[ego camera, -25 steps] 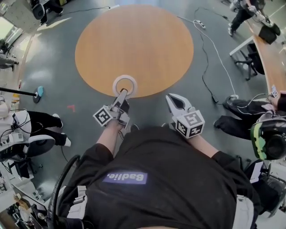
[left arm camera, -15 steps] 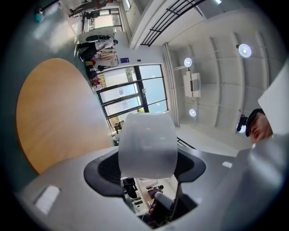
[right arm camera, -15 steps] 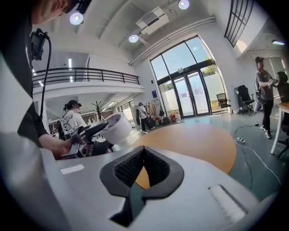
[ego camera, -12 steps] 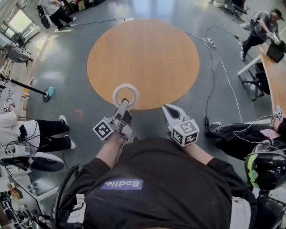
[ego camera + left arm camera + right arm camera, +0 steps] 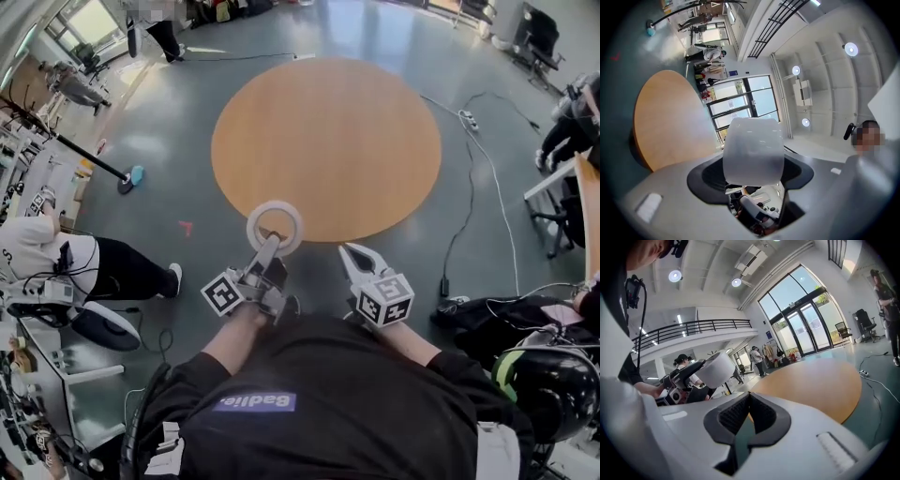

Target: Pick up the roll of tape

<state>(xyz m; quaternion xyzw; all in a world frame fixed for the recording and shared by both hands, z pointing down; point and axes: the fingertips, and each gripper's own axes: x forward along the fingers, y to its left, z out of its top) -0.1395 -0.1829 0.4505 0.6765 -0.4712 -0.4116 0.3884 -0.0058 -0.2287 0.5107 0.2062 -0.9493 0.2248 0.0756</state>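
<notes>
Tape roll [image 5: 275, 228] hung pinched in the left gripper [image 5: 269, 248], over the edge of the round table [image 5: 328, 131] at 7 o'clock; right gripper [image 5: 353, 259], at 3 o'clock from it, had jaws closed on nothing.

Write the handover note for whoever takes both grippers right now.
Left gripper: shut on the white roll of tape, held in the air at the near edge of the round wooden table.
Right gripper: shut, empty, beside the left one.
Done: the tape is picked up, off the table.
Left: probably nothing but holding the grip steady.
</notes>
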